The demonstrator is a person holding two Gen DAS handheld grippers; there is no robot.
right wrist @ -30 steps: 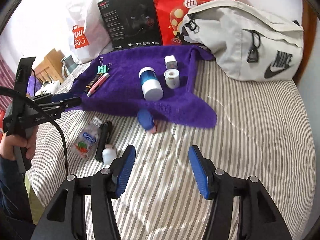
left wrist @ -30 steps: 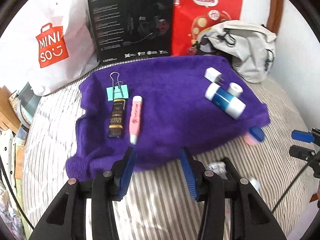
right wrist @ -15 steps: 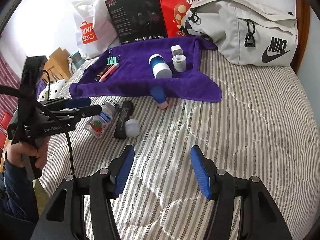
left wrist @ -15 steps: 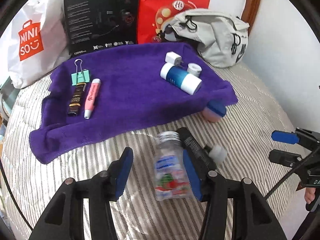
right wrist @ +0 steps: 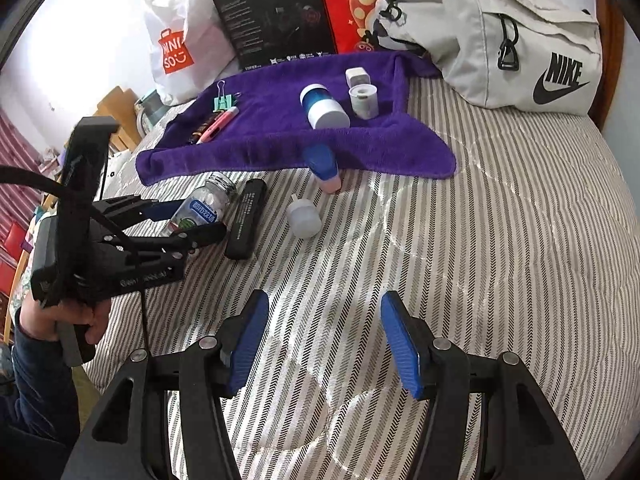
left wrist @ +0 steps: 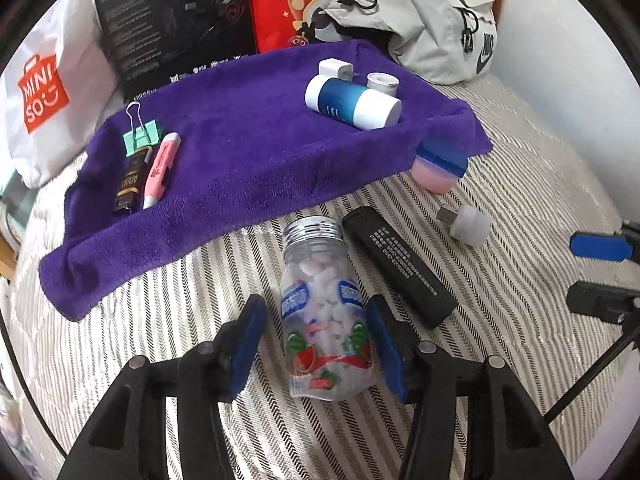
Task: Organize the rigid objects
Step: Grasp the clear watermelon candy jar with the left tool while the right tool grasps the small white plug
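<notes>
Candy bottle lying between my left gripper's spread fingers, right pad touching; my right gripper wide, empty.

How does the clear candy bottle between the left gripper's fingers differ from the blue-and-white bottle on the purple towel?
The candy bottle is see-through, showing white pieces inside; the blue-and-white bottle is opaque. The candy bottle has a ribbed silver cap; the other has a smooth white one. The candy bottle lies on the striped bedding, straddled by the open left gripper; the blue-and-white bottle rests on the purple towel, far from either gripper. Both lie on their sides.
</notes>
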